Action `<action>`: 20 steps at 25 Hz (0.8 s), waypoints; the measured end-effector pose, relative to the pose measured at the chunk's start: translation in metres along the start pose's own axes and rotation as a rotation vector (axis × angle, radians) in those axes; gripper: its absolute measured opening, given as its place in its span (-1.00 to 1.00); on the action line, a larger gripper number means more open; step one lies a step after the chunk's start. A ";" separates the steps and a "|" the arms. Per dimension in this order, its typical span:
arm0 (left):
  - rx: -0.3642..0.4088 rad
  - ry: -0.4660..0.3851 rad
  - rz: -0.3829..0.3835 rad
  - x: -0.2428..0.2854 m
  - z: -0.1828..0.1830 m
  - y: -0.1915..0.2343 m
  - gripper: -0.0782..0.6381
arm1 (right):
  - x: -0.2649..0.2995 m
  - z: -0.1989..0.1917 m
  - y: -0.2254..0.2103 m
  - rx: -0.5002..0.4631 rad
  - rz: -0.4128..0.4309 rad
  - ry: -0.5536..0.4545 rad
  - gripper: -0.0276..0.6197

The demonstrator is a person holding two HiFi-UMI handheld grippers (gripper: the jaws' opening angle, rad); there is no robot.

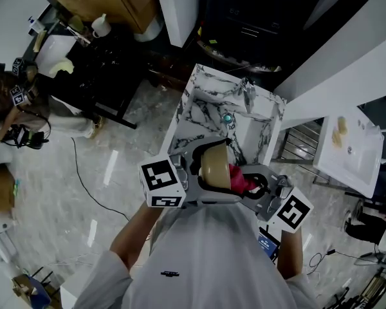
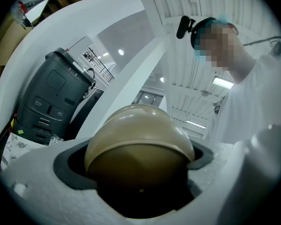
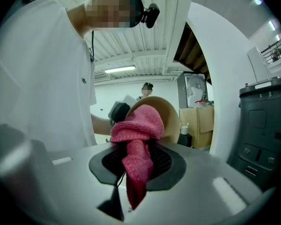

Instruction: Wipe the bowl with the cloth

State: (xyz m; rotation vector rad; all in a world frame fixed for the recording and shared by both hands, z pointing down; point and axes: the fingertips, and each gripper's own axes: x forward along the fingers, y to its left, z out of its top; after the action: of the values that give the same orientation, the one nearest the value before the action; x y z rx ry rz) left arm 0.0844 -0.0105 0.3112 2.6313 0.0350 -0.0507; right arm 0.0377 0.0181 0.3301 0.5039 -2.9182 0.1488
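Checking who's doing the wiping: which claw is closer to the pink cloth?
Right. The right claw is shut on the pink cloth, holding it against the bowl. The left claw grips that bowl, just beside the cloth.

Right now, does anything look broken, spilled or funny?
Nothing stands out. The left gripper holds the tan bowl, which looks whole; the right gripper holds the pink cloth at its opening, one end dangling.
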 end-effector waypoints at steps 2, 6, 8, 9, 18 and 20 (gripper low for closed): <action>-0.001 0.019 -0.040 0.005 -0.004 -0.006 0.75 | -0.003 0.002 0.004 -0.005 0.048 -0.012 -0.63; -0.005 0.081 -0.115 0.014 -0.019 -0.019 0.75 | -0.007 0.011 0.009 -0.025 0.116 -0.049 -0.63; -0.020 0.094 -0.142 0.017 -0.027 -0.026 0.75 | -0.008 0.019 0.008 -0.030 0.129 -0.086 -0.63; -0.027 0.091 -0.148 0.017 -0.029 -0.028 0.75 | -0.009 0.021 0.007 -0.028 0.131 -0.102 -0.62; 0.003 0.093 -0.059 0.018 -0.023 -0.017 0.75 | 0.008 0.022 -0.033 0.012 -0.101 -0.121 -0.62; -0.010 0.075 -0.050 0.017 -0.019 -0.016 0.75 | 0.011 0.015 -0.033 -0.002 -0.126 -0.085 -0.63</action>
State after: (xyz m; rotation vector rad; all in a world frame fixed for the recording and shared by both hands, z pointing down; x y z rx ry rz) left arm 0.1013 0.0131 0.3193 2.6210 0.1258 0.0311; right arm 0.0363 -0.0187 0.3200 0.7089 -2.9567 0.1093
